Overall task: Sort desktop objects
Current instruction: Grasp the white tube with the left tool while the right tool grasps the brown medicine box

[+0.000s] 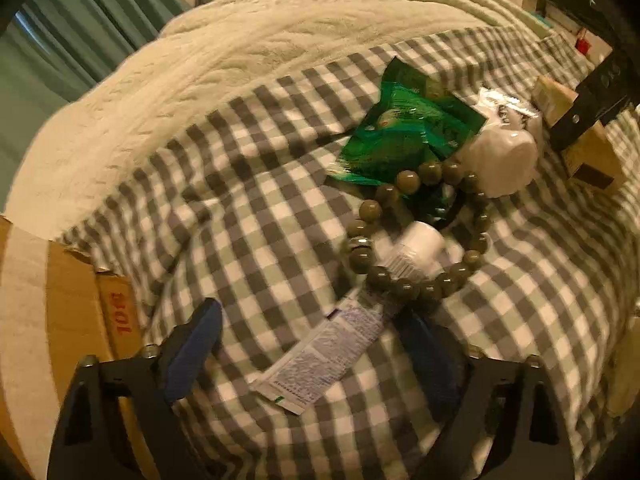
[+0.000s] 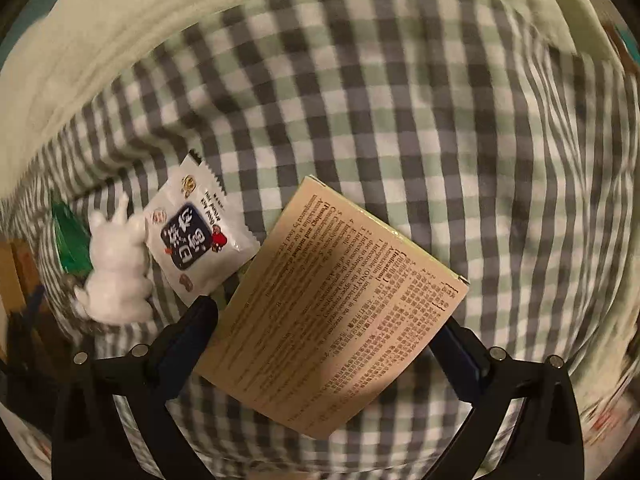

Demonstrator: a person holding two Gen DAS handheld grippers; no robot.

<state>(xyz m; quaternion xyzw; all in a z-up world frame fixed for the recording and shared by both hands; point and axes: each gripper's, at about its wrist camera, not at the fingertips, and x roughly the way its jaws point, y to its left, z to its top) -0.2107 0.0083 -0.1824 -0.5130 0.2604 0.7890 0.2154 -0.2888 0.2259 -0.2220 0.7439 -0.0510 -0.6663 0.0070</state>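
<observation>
In the left wrist view my left gripper (image 1: 316, 340) is open, its fingers on either side of a white ointment tube (image 1: 340, 328) lying on the checked cloth (image 1: 248, 184). A ring of olive beads (image 1: 416, 236) lies across the tube's cap end. A green packet (image 1: 404, 128) and a white figurine (image 1: 500, 160) lie beyond. In the right wrist view my right gripper (image 2: 328, 336) is shut on a tan medicine box (image 2: 340, 304) printed with text. A white snack packet (image 2: 200, 232) and the white figurine (image 2: 116, 268) lie to its left.
A cardboard box (image 1: 60, 312) stands at the left edge of the left wrist view. A cream blanket (image 1: 260, 28) covers the far side. The other gripper's black arm (image 1: 592, 100) reaches in at the upper right, over the tan box (image 1: 592, 152).
</observation>
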